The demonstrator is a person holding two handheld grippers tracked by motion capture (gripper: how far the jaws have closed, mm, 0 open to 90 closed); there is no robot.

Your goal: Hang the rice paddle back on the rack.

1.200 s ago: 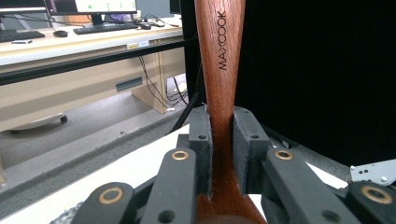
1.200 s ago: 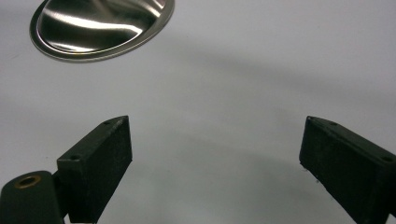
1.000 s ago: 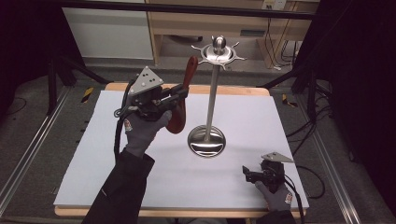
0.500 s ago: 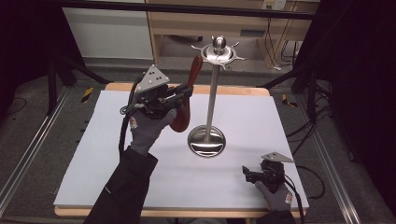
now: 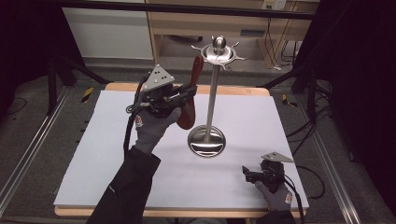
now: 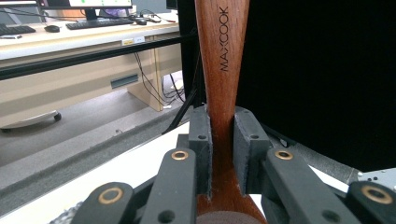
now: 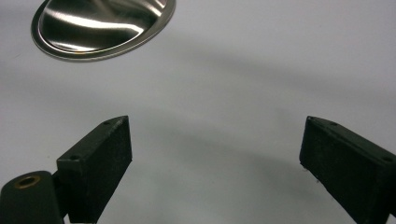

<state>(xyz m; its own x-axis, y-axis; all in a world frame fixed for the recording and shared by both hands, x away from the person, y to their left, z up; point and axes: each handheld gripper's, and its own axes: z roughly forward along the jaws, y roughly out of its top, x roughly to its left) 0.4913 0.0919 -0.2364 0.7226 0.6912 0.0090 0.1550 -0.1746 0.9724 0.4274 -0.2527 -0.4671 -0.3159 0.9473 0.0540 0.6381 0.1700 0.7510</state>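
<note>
From the high view, the left gripper (image 5: 189, 91) holds a wooden spoon (image 5: 192, 93) upright just beside the rack (image 5: 212, 93), handle near its hooks (image 5: 219, 53). Left gripper view: both pads (image 6: 201, 149) pinch the spoon's neck, so it could pivot and miss a hook, I'd guess. Right gripper view: the right gripper (image 7: 215, 158) sits spread wide over the table (image 7: 233, 70), holding nothing.

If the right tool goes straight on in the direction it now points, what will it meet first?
Probably the round base of the metal stand; between it and the open right tool lies bare white table.
</note>
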